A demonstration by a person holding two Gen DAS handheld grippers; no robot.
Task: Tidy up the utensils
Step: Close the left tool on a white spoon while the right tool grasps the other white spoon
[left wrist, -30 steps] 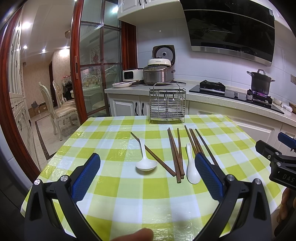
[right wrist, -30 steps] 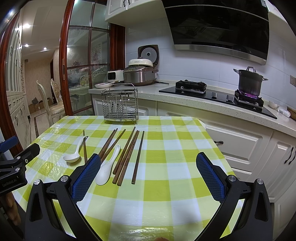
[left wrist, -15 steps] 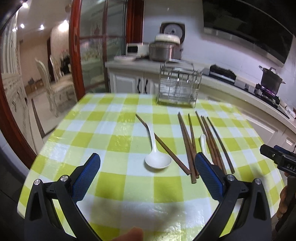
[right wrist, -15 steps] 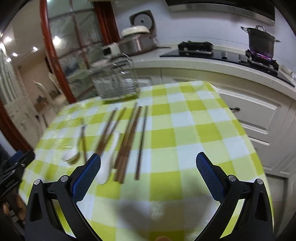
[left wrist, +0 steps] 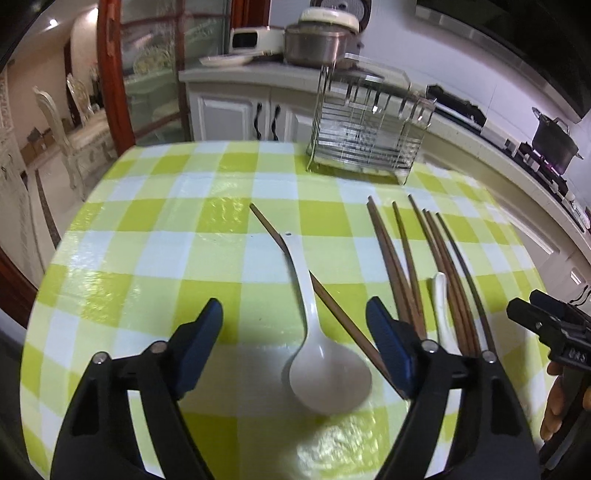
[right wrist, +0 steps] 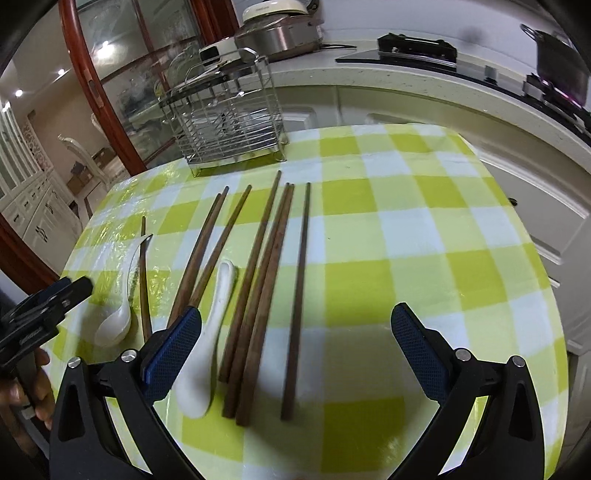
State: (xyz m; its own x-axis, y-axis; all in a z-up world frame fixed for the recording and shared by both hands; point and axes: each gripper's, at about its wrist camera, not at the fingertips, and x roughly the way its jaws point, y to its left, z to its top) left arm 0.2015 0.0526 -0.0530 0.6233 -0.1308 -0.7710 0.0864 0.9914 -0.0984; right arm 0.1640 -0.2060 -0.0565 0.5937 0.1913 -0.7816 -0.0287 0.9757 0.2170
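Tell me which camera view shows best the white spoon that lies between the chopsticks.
The right wrist view. There the short white spoon shows from handle to bowl among the chopsticks, only its left edge hidden by the right gripper. In the left wrist view only its handle shows; the left gripper hides the bowl.

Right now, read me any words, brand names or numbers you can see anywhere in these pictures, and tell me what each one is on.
"DAS", seen upside down, partly cut off: white letters on the right hand-held gripper body at the left wrist view's edge.
White lettering on the left hand-held gripper body in the right wrist view: too blurred to read.
Brand mark on the rice cooker lid: too small and blurred to read.
No readable text on the wire rack, spoons or chopsticks.
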